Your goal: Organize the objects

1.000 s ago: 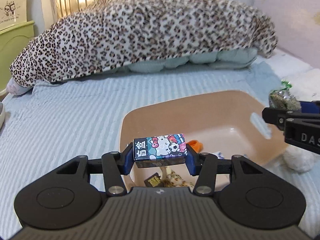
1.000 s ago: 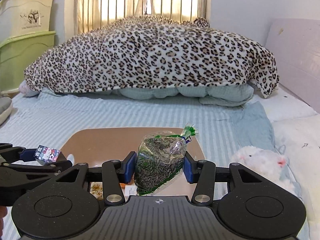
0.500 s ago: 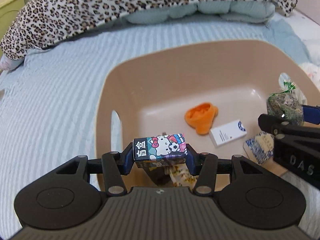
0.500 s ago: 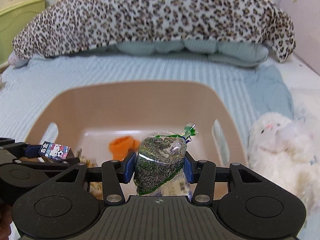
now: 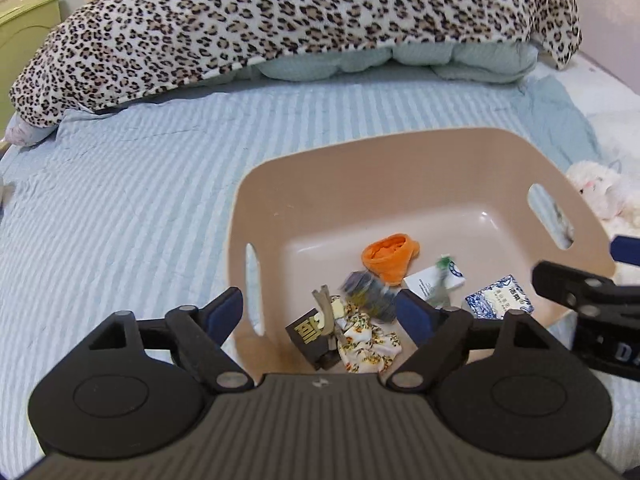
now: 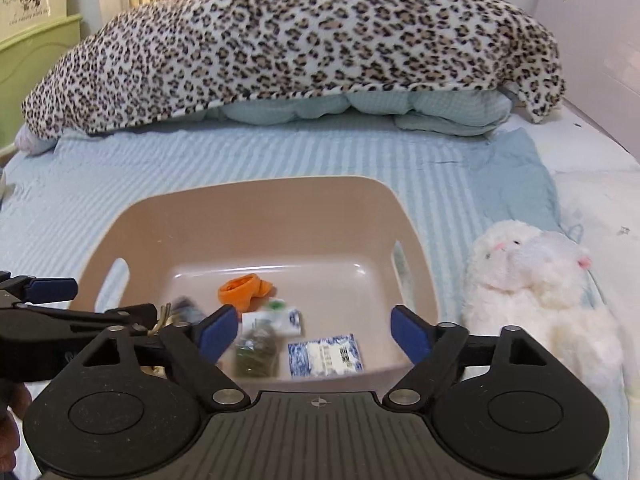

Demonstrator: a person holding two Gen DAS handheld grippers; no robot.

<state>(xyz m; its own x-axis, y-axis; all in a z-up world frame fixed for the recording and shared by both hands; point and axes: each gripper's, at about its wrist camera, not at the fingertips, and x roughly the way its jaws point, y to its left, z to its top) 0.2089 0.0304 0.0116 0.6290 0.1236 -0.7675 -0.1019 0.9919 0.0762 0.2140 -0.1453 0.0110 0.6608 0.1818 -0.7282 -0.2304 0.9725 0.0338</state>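
A tan plastic basket (image 5: 400, 152) (image 6: 256, 200) sits on the striped blue bedspread. My left gripper (image 5: 320, 308) is open and empty above its near left corner. My right gripper (image 6: 314, 326) is open and empty above its near edge. The cartoon box (image 5: 366, 288) (image 6: 186, 306) shows blurred inside the basket. The seed bag (image 6: 256, 350) (image 5: 440, 280) is blurred inside too. The basket also holds an orange cloth (image 5: 390, 256) (image 6: 244, 288), a white card (image 5: 434, 280), a blue patterned packet (image 5: 500, 300) (image 6: 326, 356), a dark box (image 5: 310, 332) and a floral cloth (image 5: 368, 344).
A white plush toy (image 6: 540, 280) (image 5: 604, 196) lies right of the basket. A leopard-print blanket (image 5: 300, 12) (image 6: 300, 32) over pale quilts fills the back of the bed. A green cabinet (image 6: 36, 48) stands at the far left.
Both grippers have opened. The cartoon box has left my left gripper and the seed bag my right one; both now show blurred in the basket. Both views have tilted up a little.
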